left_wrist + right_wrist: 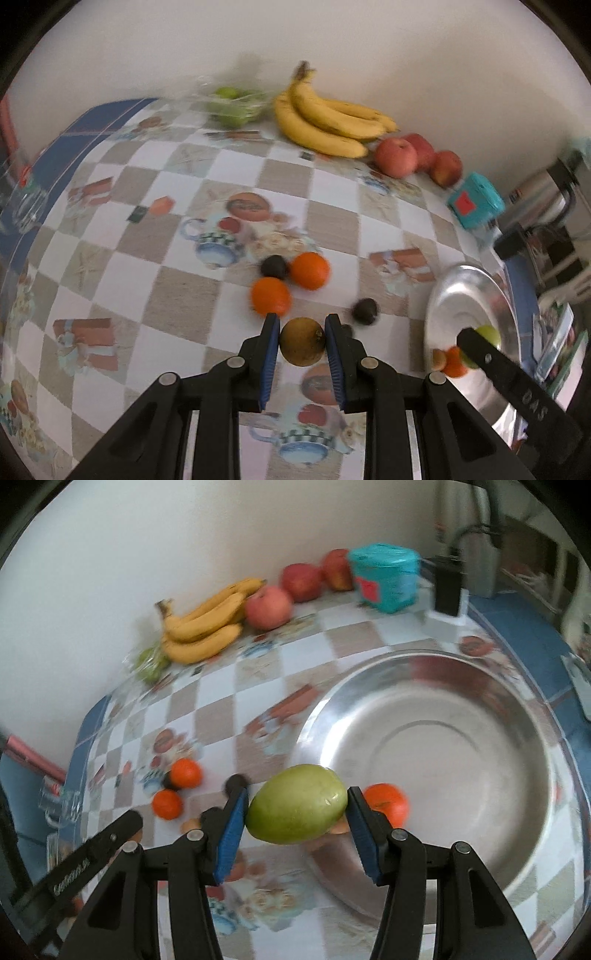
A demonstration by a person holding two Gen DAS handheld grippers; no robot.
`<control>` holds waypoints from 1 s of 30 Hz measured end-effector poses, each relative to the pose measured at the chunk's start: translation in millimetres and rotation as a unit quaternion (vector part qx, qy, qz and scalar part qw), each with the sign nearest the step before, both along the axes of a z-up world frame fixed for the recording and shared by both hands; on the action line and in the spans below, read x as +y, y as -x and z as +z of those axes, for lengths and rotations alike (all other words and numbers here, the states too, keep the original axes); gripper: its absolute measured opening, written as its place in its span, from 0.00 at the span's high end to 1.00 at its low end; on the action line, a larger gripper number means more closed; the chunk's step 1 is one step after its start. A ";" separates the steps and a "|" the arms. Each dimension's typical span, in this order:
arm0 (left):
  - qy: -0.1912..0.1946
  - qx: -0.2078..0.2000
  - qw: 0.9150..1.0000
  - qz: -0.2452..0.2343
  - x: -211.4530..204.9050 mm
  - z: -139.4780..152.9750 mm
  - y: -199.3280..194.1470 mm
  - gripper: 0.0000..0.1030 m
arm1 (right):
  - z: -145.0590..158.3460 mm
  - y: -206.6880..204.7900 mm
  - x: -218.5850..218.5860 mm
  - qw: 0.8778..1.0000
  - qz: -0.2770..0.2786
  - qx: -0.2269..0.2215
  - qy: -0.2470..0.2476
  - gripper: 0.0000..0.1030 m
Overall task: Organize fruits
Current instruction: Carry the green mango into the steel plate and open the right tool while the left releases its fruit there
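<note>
Risk: the green mango [297,805], pinched end to end in the right claw [295,808] above the steel bowl's [461,686] near rim, may slip and fall onto the bench [221,709]. The left claw [301,343] grips a round brown fruit [302,341]; two oranges [271,295] lie just beyond its tips.

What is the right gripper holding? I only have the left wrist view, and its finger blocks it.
Observer: The right gripper clamps a green oval fruit end to end between its blue pads.
Operator: Over the bowl?
Observer: It hangs about over the near rim of the steel bowl, not the middle.
Operator: Room for my brown fruit?
Observer: Likely. Only one orange fruit shows clearly inside, by the near rim; the floor beyond it is bare.
</note>
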State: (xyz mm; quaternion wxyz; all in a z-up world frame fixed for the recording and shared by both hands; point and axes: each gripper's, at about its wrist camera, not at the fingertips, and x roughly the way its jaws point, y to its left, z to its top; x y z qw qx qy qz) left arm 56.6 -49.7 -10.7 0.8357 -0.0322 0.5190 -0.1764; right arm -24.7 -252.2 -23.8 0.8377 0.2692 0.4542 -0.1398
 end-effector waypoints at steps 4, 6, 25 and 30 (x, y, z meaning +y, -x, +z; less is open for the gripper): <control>0.001 -0.007 0.999 -0.039 -24.7 1.6 13.6 0.74 | -2.5 12.8 -25.2 0.999 -0.032 0.000 -0.017 0.46; -0.001 -0.010 0.998 -0.058 -36.6 1.0 20.0 0.74 | -1.8 19.6 -34.6 0.999 -0.048 0.007 -0.009 0.46; -0.017 -0.056 0.968 -0.244 -143.7 -15.4 94.2 0.74 | -4.8 73.2 -97.3 0.986 -0.162 0.034 -0.001 0.46; -0.035 -0.060 0.962 -0.265 -156.8 -26.0 102.4 0.74 | -10.8 68.6 -94.6 0.987 -0.154 0.044 -0.008 0.45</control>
